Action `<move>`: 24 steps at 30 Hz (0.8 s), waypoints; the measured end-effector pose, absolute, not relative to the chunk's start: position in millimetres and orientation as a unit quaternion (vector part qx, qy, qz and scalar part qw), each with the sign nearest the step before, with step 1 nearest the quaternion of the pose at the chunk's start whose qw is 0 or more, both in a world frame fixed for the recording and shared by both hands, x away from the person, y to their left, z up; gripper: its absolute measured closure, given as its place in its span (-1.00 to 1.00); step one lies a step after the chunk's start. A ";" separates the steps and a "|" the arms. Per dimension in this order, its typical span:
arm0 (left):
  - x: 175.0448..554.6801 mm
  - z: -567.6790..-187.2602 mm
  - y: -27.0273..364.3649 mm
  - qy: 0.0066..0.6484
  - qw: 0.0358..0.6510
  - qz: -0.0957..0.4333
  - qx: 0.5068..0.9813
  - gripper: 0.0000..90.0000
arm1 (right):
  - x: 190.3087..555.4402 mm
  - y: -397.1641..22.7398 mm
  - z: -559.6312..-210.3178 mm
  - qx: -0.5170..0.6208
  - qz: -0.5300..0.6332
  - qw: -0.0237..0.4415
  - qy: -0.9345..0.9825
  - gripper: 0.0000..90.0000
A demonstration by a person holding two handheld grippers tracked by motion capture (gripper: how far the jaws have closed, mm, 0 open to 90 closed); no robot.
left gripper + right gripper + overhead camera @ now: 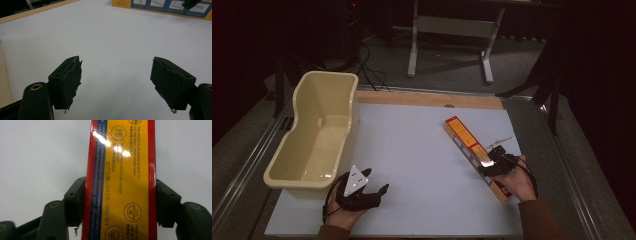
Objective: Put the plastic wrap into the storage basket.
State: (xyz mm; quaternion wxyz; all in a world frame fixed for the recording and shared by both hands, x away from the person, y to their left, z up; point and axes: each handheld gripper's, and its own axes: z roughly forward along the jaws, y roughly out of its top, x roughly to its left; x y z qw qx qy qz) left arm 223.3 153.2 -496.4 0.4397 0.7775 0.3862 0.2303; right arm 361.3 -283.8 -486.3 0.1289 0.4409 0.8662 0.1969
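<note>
Yellow-and-red box, long and narrow, is seen in the high view lying aslant on the right half of a white table, where the right gripper is clamped across it toward its near end. A cream plastic tub is set at the table's left edge, overhanging it slightly. Just beside the tub's near corner, the left gripper is held low over the table, its grey three-cornered plate uppermost.

Through the left gripper view, the left gripper is shown with its jaws spread wide and nothing between them, the torn pads poised over bare white table. The box is glimpsed along the top edge, well apart.

Through the right gripper view, the box is seen pinched between both jaws of the right gripper, each pressed against a red side edge. Printed text, round symbols and the date 2025/06/01 are legible on its glossy face.
</note>
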 end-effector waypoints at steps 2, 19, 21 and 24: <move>223.4 -496.4 153.1 0.386 0.439 0.231 0.778 -0.46 | 366.0 -280.1 -483.0 0.435 0.198 0.127 0.869 -0.44; 222.9 -495.8 152.8 0.382 0.442 0.228 0.779 -0.46 | 434.4 -245.3 -489.8 0.427 0.098 0.046 0.898 -0.25; 222.7 -496.0 151.8 0.381 0.440 0.228 0.780 -0.46 | 438.8 -242.7 -490.1 0.432 0.081 0.034 0.898 -0.21; 223.0 -496.0 151.8 0.381 0.439 0.228 0.781 -0.46 | 443.1 -241.2 -488.4 0.450 0.061 0.021 0.891 -0.14</move>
